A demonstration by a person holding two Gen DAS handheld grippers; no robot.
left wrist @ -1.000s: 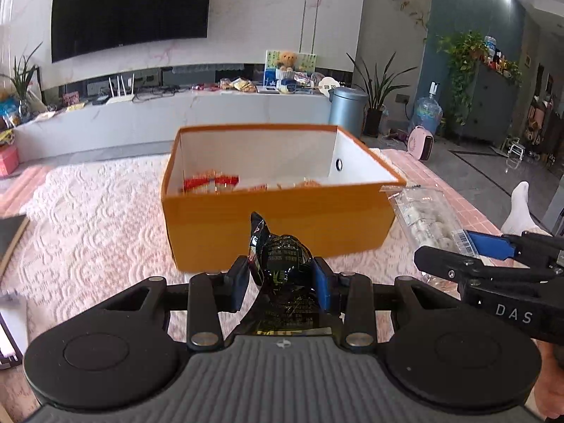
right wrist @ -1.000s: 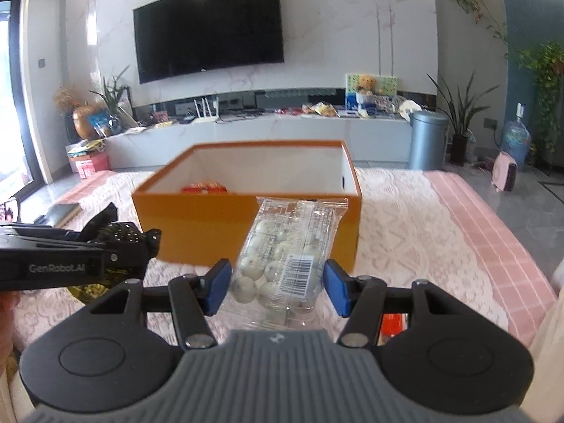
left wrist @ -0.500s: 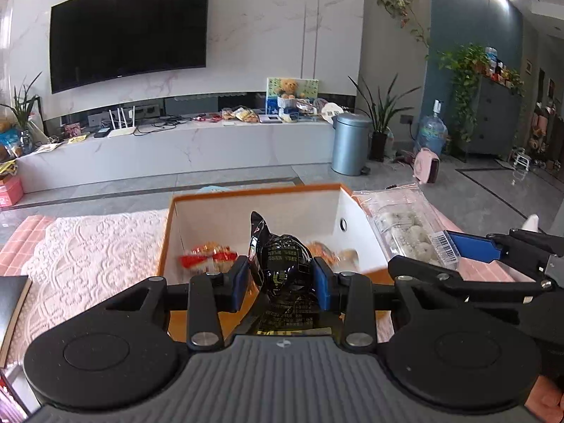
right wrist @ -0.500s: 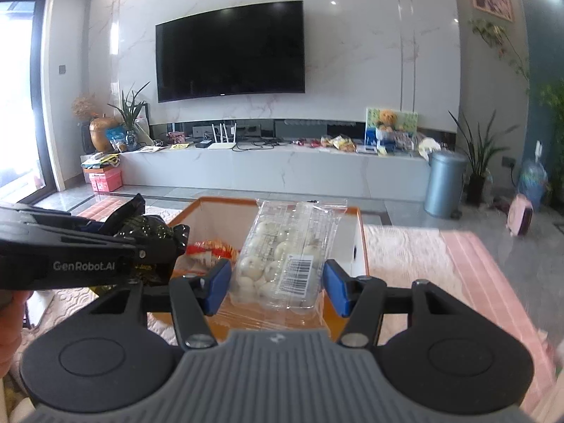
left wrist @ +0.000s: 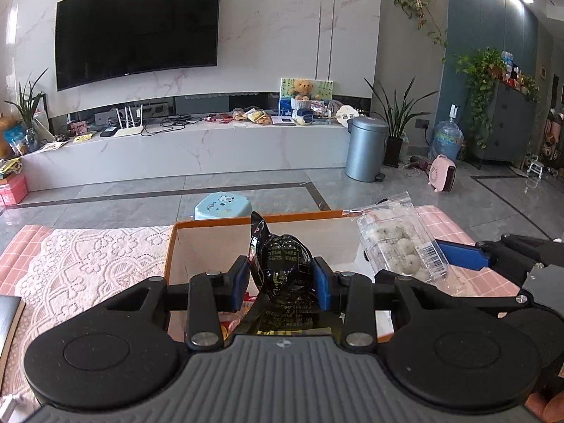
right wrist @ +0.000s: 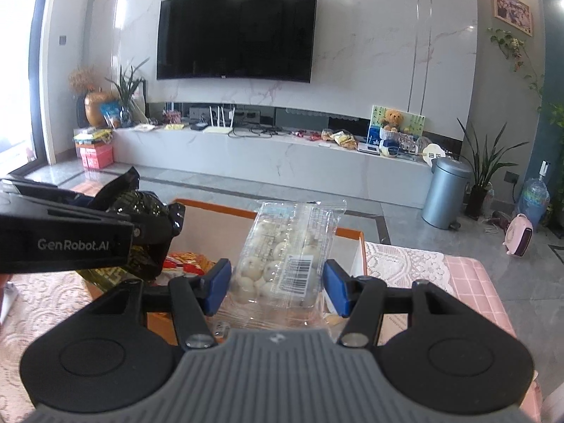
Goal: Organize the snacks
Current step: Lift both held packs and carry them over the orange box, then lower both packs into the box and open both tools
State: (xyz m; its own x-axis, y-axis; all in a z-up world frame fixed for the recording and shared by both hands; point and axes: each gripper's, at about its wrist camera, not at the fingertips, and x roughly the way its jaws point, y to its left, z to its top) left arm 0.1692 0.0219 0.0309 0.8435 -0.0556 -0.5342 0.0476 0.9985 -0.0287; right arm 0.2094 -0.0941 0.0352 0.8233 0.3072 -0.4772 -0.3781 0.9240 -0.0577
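My left gripper (left wrist: 281,278) is shut on a shiny black snack packet (left wrist: 282,264), held above the open orange box (left wrist: 211,224). From the right wrist view the same black packet (right wrist: 141,208) shows at the left, over the box's near left part. My right gripper (right wrist: 276,285) is shut on a clear bag of white round snacks (right wrist: 289,257), also over the orange box (right wrist: 352,234). In the left wrist view that clear bag (left wrist: 398,243) hangs at the box's right side. Red and orange packets (right wrist: 187,261) lie inside the box.
The box sits on a table with a white lace cloth (left wrist: 88,257) over a pink checked cover (right wrist: 476,275). A light blue stool (left wrist: 222,205) stands on the floor beyond the table. A dark book (left wrist: 8,317) lies at the left edge.
Both grippers have moved forward and up with their packets, from in front of the box's near wall to over its open top. Neither grip has changed.
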